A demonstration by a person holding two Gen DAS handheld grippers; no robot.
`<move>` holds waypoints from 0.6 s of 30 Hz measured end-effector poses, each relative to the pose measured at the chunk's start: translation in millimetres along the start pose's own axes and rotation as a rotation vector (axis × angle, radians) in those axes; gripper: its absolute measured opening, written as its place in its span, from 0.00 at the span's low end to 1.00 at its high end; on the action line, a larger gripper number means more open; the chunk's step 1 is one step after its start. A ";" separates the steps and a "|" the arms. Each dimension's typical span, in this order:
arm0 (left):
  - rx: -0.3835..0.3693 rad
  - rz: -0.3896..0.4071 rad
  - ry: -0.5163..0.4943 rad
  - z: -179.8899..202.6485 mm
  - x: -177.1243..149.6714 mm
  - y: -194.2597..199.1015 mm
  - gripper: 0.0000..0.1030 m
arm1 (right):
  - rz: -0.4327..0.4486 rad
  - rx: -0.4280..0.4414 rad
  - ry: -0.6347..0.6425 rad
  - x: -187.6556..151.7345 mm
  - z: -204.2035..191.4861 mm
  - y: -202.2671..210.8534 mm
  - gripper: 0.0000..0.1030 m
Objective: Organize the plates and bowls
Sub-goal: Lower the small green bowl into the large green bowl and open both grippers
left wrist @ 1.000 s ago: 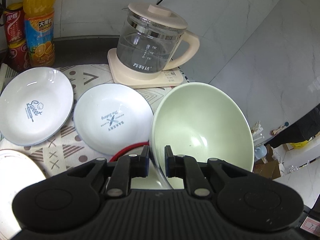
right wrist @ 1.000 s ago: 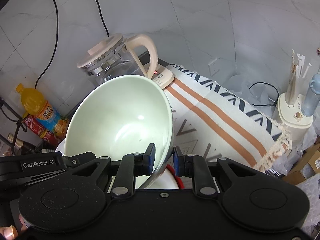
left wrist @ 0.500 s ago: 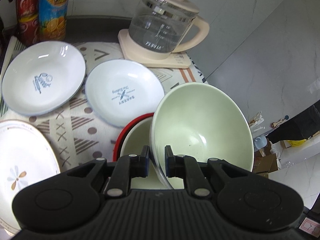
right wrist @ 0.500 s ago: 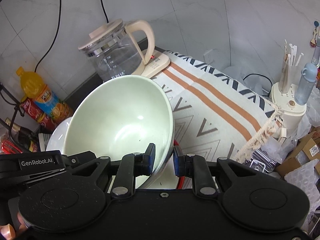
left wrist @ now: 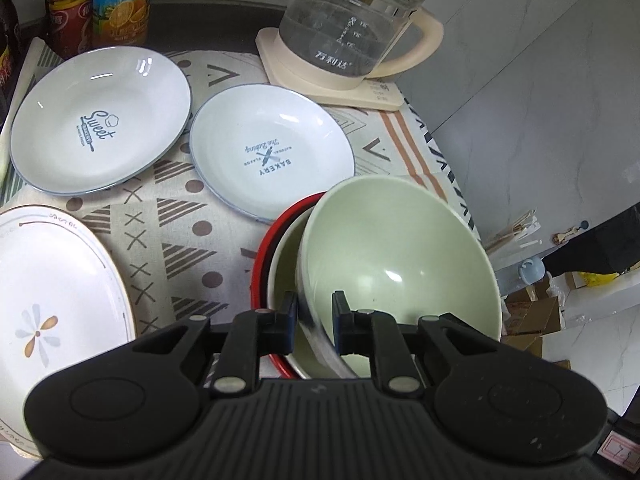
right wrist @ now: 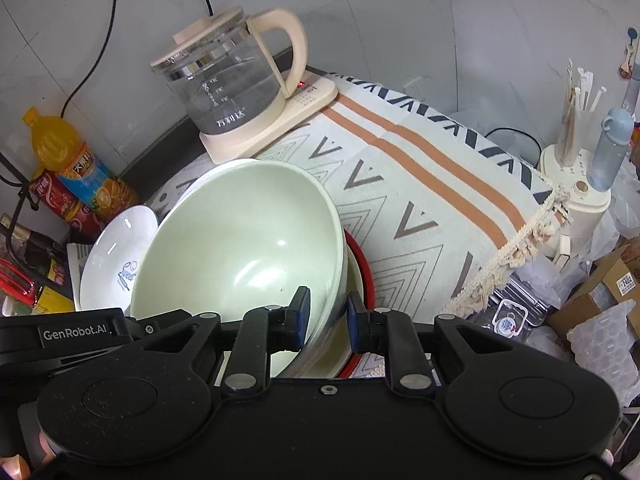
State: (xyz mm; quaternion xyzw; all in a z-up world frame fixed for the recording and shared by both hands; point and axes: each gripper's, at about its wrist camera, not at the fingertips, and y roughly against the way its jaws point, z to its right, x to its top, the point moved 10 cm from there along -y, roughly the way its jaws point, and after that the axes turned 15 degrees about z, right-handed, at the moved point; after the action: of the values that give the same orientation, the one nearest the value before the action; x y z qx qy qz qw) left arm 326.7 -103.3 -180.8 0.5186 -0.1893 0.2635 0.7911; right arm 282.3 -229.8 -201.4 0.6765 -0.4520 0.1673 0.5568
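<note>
Left wrist: plates (left wrist: 272, 152) beside red-rimmed bowl (left wrist: 272, 248).

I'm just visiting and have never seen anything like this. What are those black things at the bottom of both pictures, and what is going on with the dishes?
There is no robot here: a person holds a pair of black tongs in each hand, and each pair carries a wide-angle camera looking forward along its two fingers. So one picture is from the left tongs, the other from the right tongs.

Both pairs are shut on the rim of the same pale green bowl, one on each side, and hold it tilted above a red-rimmed bowl, as if to nest it inside.

On the patterned cloth also lie two white plates with blue lettering, Sweet and Bakery, and a flower plate. Behind stand a glass kettle and drink bottles.
</note>
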 end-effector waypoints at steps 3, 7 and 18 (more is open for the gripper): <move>0.011 -0.004 -0.009 -2.1 0.7 -1.3 0.14 | -0.004 -0.006 -0.003 -1.8 0.8 -1.0 0.24; 0.020 0.012 -0.007 -6.9 5.6 0.9 0.16 | -0.005 -0.005 -0.008 -1.6 1.0 -1.3 0.26; 0.025 0.029 0.008 -18.9 16.6 16.4 0.33 | 0.033 0.007 0.009 8.8 -3.1 12.9 0.27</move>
State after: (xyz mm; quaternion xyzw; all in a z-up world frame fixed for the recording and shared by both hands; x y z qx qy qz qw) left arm 330.3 -76.9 -166.8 0.5246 -0.1904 0.2793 0.7814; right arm 277.6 -230.3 -186.3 0.6702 -0.4602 0.1809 0.5535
